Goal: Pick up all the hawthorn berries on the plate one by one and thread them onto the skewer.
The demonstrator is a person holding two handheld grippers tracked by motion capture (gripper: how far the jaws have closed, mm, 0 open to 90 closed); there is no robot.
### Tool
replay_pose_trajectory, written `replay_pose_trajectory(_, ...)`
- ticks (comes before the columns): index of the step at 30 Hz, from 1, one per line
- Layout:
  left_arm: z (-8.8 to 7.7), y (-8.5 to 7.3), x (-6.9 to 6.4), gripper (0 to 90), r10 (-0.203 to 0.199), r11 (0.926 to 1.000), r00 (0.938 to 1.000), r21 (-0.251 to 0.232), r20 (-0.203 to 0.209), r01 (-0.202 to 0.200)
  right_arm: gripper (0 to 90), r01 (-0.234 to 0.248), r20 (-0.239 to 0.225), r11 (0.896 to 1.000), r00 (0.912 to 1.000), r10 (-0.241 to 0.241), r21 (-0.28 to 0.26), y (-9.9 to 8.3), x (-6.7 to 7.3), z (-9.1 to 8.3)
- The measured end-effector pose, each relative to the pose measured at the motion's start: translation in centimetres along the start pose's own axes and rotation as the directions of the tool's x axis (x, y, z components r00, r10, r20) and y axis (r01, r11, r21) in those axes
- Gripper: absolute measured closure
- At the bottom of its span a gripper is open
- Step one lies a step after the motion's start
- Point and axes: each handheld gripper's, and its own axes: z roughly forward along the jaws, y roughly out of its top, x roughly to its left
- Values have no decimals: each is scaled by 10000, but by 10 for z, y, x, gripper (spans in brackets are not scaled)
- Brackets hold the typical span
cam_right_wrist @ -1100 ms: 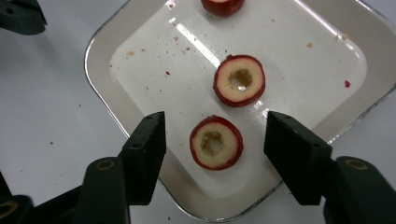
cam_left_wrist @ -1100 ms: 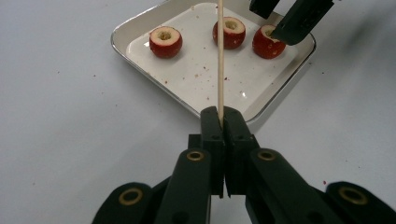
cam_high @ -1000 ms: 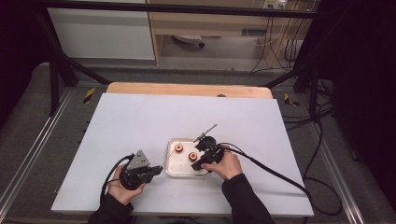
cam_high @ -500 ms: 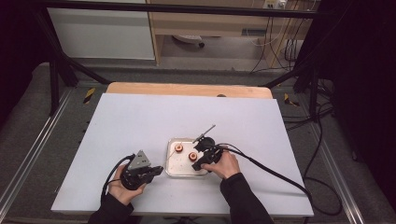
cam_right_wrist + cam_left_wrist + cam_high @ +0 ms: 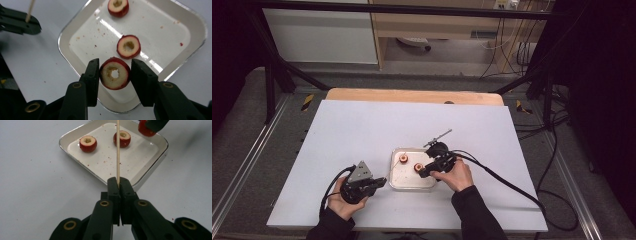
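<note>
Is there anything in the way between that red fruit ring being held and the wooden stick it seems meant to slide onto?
Nothing visible blocks it. The right gripper holds the cored fruit ring above the tray's near edge, while the left gripper clamps the skewer beside the tray. Between them lies only open air; the two other fruit pieces sit lower, on the tray floor.

Left gripper (image 5: pixel 119 182) clamped shut – right gripper (image 5: pixel 114 72) jaws just narrowed.

Thin wooden skewer (image 5: pixel 118 150) stands clamped, projecting over the tray's near-left edge. Red cored fruit (image 5: pixel 115 73), hole bored through its pale flesh, is held above the tray's near-right rim.
</note>
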Motion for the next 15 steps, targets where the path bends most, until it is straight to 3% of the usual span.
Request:
replay_pose_trajectory(4, -2, 0, 0, 884, -153, 9998, 9999, -108, -37, 153, 599, -429, -365, 9929, 9986, 390, -1109, 0, 1, -17)
replay_pose_trajectory(8, -5, 0, 0, 885, -396, 9989, 9992, -273, -112, 393, 600, -920, -821, 9680, 9938, 746, -2336, -3, -2, -27)
replay_pose_trajectory(11, -7, 0, 0, 885, -608, 9975, 9980, -364, -181, 601, 600, -1468, -1249, 9364, 9858, 1121, -3187, -8, -5, -30)
replay_pose_trajectory(15, -7, -1, 0, 885, -821, 9958, 9962, -420, -278, 809, 600, -2175, -1846, 8793, 9711, 1513, -4237, -13, -10, -31)
